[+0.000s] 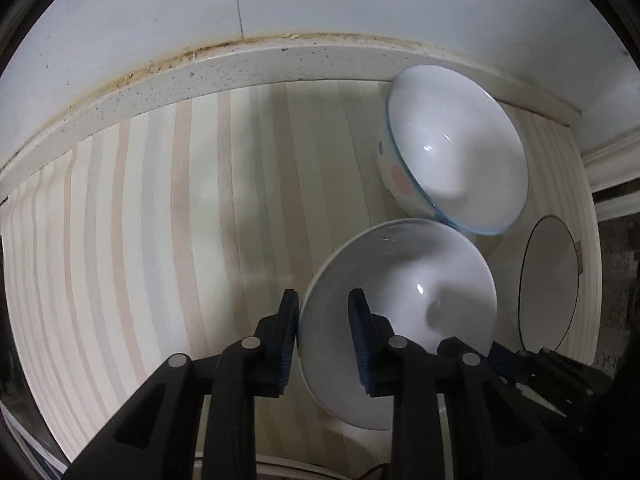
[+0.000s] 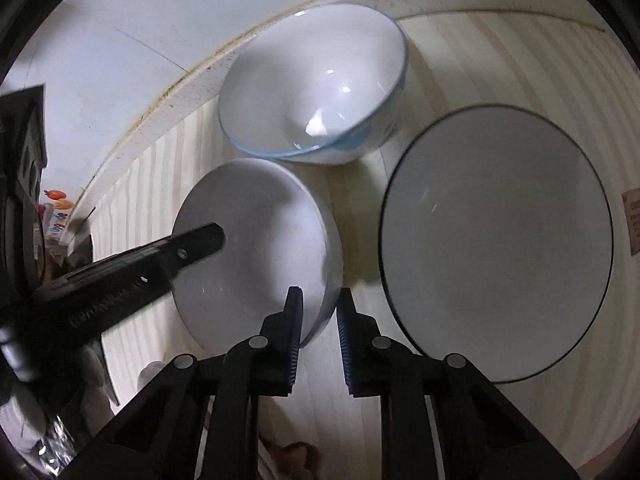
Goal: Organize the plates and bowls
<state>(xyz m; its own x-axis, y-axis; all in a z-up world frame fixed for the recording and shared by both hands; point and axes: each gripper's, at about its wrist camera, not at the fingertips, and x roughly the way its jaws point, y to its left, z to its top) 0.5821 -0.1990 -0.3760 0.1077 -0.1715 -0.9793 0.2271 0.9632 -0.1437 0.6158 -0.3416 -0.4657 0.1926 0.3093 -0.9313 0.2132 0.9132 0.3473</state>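
A plain white bowl sits on the striped counter. My left gripper straddles its near-left rim, one pad on the outer wall and one inside, and looks shut on it. My right gripper straddles the opposite rim the same way, with the wall pinched between its blue pads. A left finger reaches over the far rim in the right wrist view. Behind stands a bigger white bowl with a blue rim. A flat white plate with a dark rim lies to the right.
The striped counter ends at a raised speckled ledge under a white wall. The blue-rimmed bowl stands against that ledge. A paper label lies at the counter's right edge, and small colourful items sit at far left.
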